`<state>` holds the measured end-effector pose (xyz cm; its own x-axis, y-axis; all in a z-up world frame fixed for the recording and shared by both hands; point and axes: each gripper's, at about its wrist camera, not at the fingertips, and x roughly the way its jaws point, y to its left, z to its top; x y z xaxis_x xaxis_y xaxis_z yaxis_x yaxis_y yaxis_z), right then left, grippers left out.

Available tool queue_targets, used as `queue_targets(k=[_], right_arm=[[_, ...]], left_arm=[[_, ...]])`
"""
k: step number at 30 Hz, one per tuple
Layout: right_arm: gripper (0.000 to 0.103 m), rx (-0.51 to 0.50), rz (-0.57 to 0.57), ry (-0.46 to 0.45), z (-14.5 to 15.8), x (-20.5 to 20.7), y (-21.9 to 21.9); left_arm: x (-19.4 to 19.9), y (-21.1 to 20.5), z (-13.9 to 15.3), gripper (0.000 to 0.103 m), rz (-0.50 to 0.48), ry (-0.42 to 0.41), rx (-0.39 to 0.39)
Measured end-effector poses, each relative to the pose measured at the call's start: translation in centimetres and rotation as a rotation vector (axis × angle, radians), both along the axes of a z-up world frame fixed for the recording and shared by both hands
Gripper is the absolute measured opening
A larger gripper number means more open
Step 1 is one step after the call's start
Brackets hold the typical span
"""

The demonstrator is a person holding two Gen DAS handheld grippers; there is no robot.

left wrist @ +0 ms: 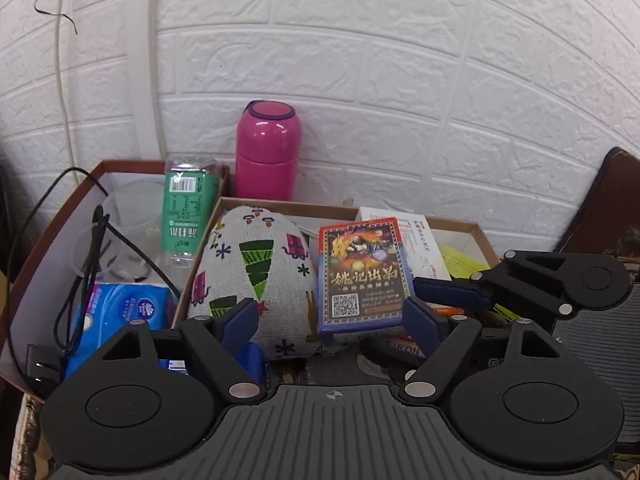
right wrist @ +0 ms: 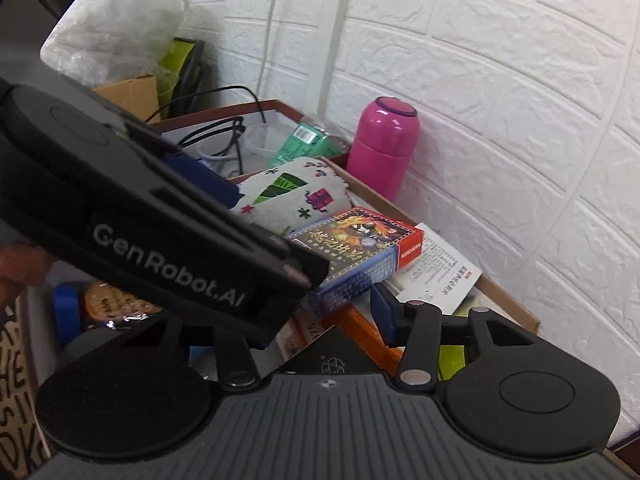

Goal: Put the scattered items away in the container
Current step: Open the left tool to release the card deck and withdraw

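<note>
A shallow brown cardboard tray [left wrist: 288, 205] holds a printed fabric pouch [left wrist: 256, 264], a red and blue card box [left wrist: 362, 272] and a white leaflet [left wrist: 424, 240]. My left gripper [left wrist: 330, 322] hangs over the tray's near end, jaws wide apart. Its pads stand outside the pouch and the card box without pressing them. My right gripper [right wrist: 316, 314] comes in from the right. One blue finger [left wrist: 452, 292] lies beside the card box [right wrist: 360, 252]. In the right wrist view the left gripper's body hides its other finger, so its grip is unclear.
Left of the tray, a bigger white-lined box [left wrist: 60, 216] holds a green-labelled bottle [left wrist: 186, 208], clear cups, a black cable [left wrist: 92, 256] and a blue tissue pack [left wrist: 124, 308]. A pink flask [left wrist: 266, 152] stands against the white brick wall. A dark board [left wrist: 608, 200] leans at the right.
</note>
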<state>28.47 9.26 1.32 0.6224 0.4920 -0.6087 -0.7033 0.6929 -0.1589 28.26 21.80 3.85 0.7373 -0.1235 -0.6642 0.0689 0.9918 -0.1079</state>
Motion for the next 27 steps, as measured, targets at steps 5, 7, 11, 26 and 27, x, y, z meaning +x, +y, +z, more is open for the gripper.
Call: queue_targets(k=[5,7,11,26,27], right_arm=[[0.062,0.023,0.012,-0.016,0.9,-1.0,-0.9],[0.079,0.045,0.019,-0.045,1.6,-1.9,-1.4],[0.101,0.098,0.048,-0.088,3.4,-4.8,-2.7],[0.103,0.240,-0.146,-0.191,1.1,-21.4,-14.3],[0.103,0.232,-0.170,-0.182,0.5,-21.8,-15.2]], left_arm=[[-1.3,-0.2,0.5,0.094,0.008,0.002,0.001],[-2.3,-0.4,1.1,0.096,0.017,-0.004,-0.013],[-5.6,-1.3,2.4,0.103,0.048,-0.029,-0.036],[-19.6,-13.2,-1.9,0.103,-0.110,-0.095,-0.197],[-19.9,-14.2,-2.7,0.103,-0.121,-0.083,-0.204]])
